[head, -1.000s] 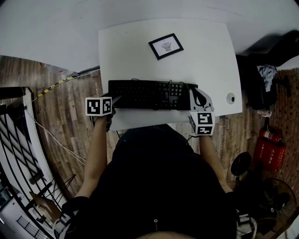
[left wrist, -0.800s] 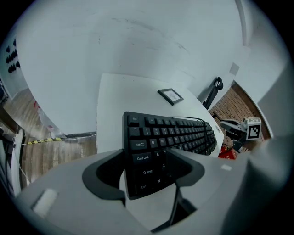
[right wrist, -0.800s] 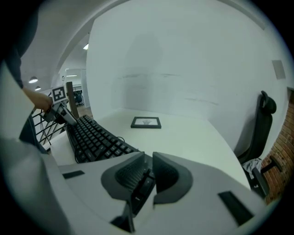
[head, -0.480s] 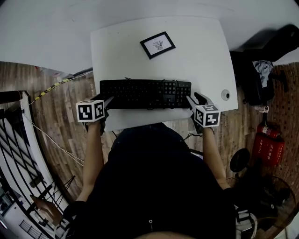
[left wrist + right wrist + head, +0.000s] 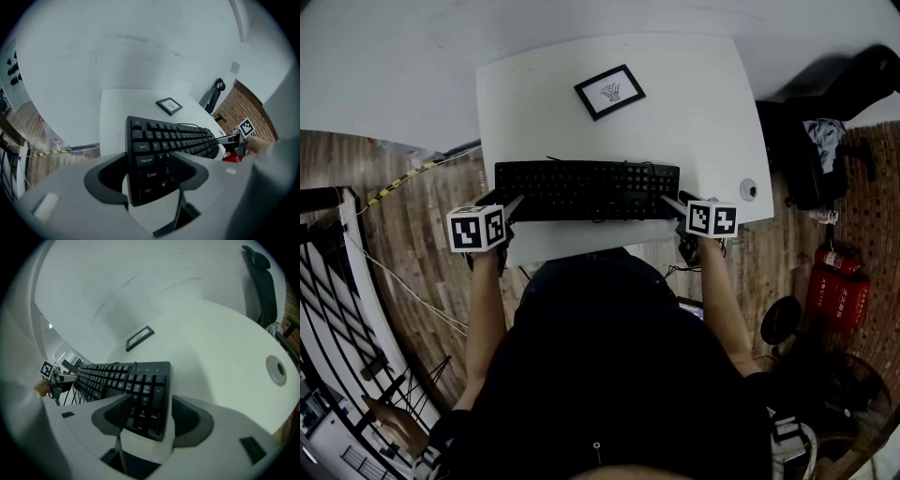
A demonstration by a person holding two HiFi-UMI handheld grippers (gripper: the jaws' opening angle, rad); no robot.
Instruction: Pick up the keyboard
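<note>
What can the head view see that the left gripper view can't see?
Only the head view: the marker cube on the left tongs, and the round hole in the table.
Only the left gripper view: the left tongs' jaws up close, apart around the keyboard end, and words on its keys, like Shift.
Both: the black keyboard, the picture frame, the white table and the right tongs, which have just been opening, with the keyboard's other end between them.

R tool [image 5: 151,401] jaws just opening, kbd [image 5: 143,378] end between them.
</note>
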